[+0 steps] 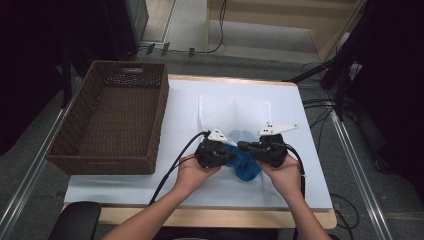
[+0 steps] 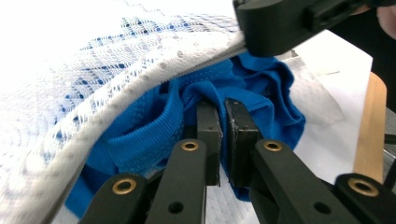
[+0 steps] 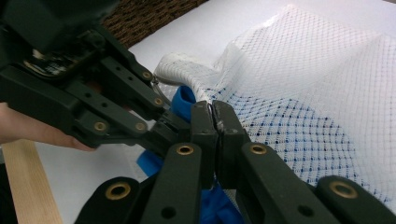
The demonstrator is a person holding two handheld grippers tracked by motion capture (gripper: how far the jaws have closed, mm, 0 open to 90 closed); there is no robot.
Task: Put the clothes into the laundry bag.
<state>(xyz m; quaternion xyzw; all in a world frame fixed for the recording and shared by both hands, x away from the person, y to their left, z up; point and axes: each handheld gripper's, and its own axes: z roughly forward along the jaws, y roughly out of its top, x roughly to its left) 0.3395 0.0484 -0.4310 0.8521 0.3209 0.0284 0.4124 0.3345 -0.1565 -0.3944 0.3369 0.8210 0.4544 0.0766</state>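
L gripper: jaws nearly together, clamped on a fold of the blue cloth, seen close in the left gripper view. The cloth bunches just ahead of and around its jaws. Directly above and beyond them runs the white hem of the mesh bag, draped over the cloth like a lip. Further out, top right of that view, the other gripper's black body sits at the hem.

R gripper: jaws pressed tight, pinching the bag's edge. Can't tell if some blue is caught in there too. Blue cloth peeks out just left of its tips and below them. The L gripper meets it from the left, tips nearly touching. Beyond and to the right the mesh bag spreads flat, with a blue tint showing through the net near the jaws.

High view: L gripper and R gripper are nose to nose, with the blue cloth mostly on the near side of them, toward the person. The mesh bag lies on the far side, on the white table. A brown basket stands well off to the left of the L gripper.

Progress, my read: stuffing the cloth into the bag, early-to-mid. Done: mouth found, hem lifted by R, cloth gripped by L, leading part under the net. Left: most of the cloth is outside, so it needs pushing in, prob w/ regrips. Closing the bag and moving it to the basket may follow, but that's a guess.
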